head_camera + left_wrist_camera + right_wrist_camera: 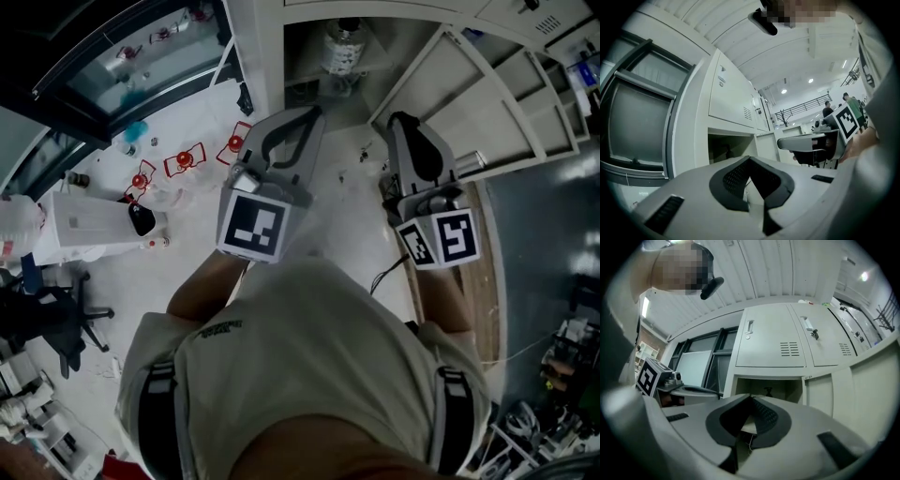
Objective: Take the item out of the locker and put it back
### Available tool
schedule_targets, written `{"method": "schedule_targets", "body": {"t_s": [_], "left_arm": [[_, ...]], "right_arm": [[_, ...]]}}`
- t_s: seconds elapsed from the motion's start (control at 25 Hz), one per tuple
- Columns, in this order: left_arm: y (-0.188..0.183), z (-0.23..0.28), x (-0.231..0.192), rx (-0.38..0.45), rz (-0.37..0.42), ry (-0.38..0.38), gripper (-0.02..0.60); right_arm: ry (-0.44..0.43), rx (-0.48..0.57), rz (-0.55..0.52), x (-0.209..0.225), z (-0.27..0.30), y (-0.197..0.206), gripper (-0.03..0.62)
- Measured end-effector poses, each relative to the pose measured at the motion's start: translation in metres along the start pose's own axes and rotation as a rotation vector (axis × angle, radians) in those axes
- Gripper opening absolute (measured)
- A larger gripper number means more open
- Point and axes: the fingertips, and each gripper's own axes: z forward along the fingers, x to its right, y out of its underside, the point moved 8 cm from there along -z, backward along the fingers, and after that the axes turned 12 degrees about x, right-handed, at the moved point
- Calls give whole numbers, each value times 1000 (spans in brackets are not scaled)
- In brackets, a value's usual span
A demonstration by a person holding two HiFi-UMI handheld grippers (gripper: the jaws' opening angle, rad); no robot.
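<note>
The left gripper [315, 113] and right gripper [399, 121] are being held shut and empty before the open locker [270, 66], with the clear bottle [342, 47] standing inside. Jaws are best opened wide before being advanced around its body.

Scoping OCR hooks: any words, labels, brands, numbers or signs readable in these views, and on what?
No text here can be read.
Print on the person's shirt: too small and blurred.
Label on the bottle: blurred, unreadable.
Left marker cube and right marker cube: black-and-white square patterns only, no letters.
</note>
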Motion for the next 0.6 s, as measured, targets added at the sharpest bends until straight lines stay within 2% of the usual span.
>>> {"method": "schedule_targets", "body": {"t_s": [0.32,0.6], "left_arm": [[22,-18,17,-55,-31,35,12],[29,-25,24,-85,-45,51,12]], "right_arm": [[-4,-69,87,-20,-28,25,3],[-34,-93,104,-34,-35,36,2]]}}
